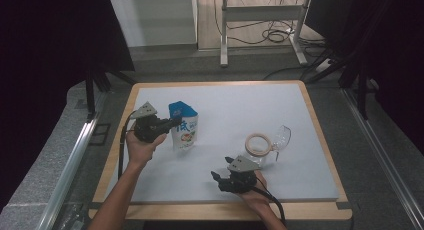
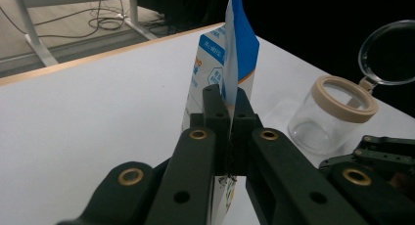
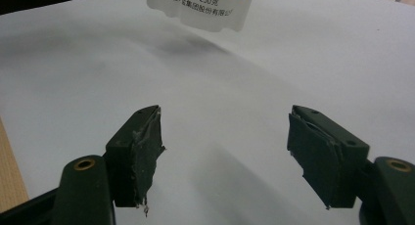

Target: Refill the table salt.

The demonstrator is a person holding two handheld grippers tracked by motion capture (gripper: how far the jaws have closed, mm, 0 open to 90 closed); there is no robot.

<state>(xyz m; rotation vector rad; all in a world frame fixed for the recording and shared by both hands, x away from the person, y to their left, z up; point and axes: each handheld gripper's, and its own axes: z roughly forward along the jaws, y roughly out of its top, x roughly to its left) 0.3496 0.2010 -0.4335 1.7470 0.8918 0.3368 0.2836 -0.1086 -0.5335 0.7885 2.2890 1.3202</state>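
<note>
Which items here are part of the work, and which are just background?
In use: pouch, pinched by the left gripper; open glass jar with hinged lid; right gripper, open over the table.
Background: metal frame and cables on the floor.

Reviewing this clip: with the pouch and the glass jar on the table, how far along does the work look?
Done: the glass jar stands with its hinged lid swung open.
In hand: the left gripper is shut on the edge of the blue-and-white pouch, holding it upright beside the jar.
Left: the right gripper is open and holds nothing. The jar looks empty, so any filling seems not yet begun.
</note>
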